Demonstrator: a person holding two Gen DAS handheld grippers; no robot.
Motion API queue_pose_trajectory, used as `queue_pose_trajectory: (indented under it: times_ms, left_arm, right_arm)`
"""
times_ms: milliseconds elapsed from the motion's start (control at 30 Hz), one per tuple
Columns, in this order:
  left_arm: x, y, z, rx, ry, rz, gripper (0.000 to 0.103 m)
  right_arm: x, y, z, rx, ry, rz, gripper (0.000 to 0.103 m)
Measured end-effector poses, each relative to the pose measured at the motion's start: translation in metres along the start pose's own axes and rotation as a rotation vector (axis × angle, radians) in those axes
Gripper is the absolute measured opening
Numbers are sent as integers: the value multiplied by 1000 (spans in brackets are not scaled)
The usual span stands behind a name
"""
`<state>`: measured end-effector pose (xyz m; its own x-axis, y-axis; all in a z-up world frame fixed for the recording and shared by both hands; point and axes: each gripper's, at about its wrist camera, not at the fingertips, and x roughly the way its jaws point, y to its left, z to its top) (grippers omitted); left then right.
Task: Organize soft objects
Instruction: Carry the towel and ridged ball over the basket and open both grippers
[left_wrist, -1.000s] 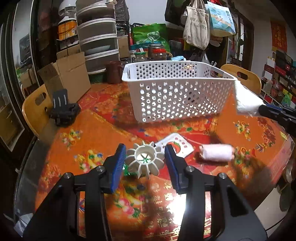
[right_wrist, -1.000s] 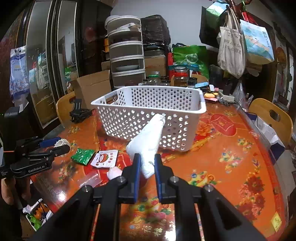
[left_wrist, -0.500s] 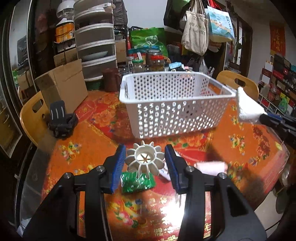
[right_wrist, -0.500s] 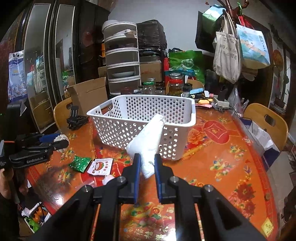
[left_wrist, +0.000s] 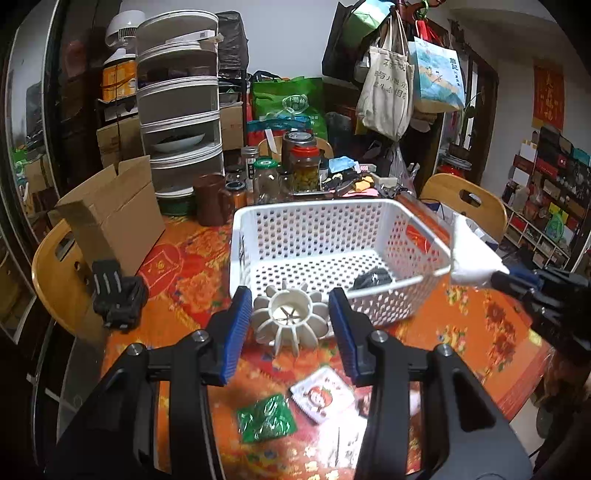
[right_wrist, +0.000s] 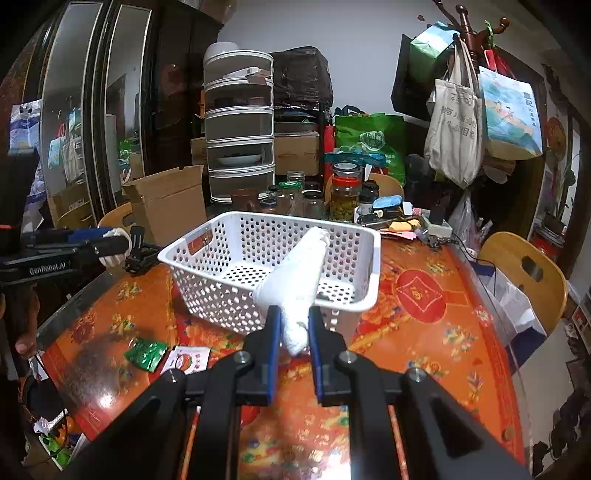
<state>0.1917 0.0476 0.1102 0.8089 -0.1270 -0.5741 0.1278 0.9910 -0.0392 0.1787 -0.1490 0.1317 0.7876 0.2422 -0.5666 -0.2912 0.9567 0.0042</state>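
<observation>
Cluttered orange floral table (right_wrist: 424, 332): jars (right_wrist: 345, 194) stand behind the white basket (right_wrist: 365, 258); right gripper (right_wrist: 291, 332) clamps a white cloth roll (right_wrist: 295, 277) over its rim, left gripper (left_wrist: 290, 321), marked "GenRobot.AI", clasps a ribbed white ring (left_wrist: 290, 317)

Right claw holding rolled white cloth at basket's near rim.

Right claw (right_wrist: 291, 326) clamped on rolled white cloth (right_wrist: 295, 278), roll tilted up over near wall of white perforated basket (right_wrist: 207, 273). Basket sits on orange patterned worktop (right_wrist: 424, 332). Green packet (right_wrist: 146, 353) and white sachet (right_wrist: 186, 361) lie side by side left of claw. Left claw (right_wrist: 110, 242) at far left, gripping something white.
</observation>
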Motion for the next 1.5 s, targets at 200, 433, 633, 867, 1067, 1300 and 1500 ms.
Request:
queue_pose_trajectory:
  times_ms: [200, 433, 633, 867, 1067, 1300, 1500]
  left_arm:
    - [30, -5, 40, -8, 43, 5, 41]
    - [101, -7, 66, -37, 166, 10, 41]
    - [161, -9, 65, -35, 263, 36, 41]
    - [201, -12, 53, -33, 319, 51, 41]
    - [213, -8, 47, -41, 323, 45, 41]
    - [211, -3, 45, -57, 294, 37, 45]
    - [181, -2, 54, -51, 213, 9, 83]
  right_arm:
    - [30, -14, 34, 19, 51, 27, 13]
    - [98, -27, 61, 19, 178, 0, 13]
    - [154, -28, 57, 6, 294, -21, 13]
    - [180, -18, 54, -20, 340, -2, 13]
    - [193, -12, 55, -41, 367, -16, 13]
    - [198, -12, 53, -30, 379, -3, 19]
    - [176, -23, 58, 1, 308, -30, 72]
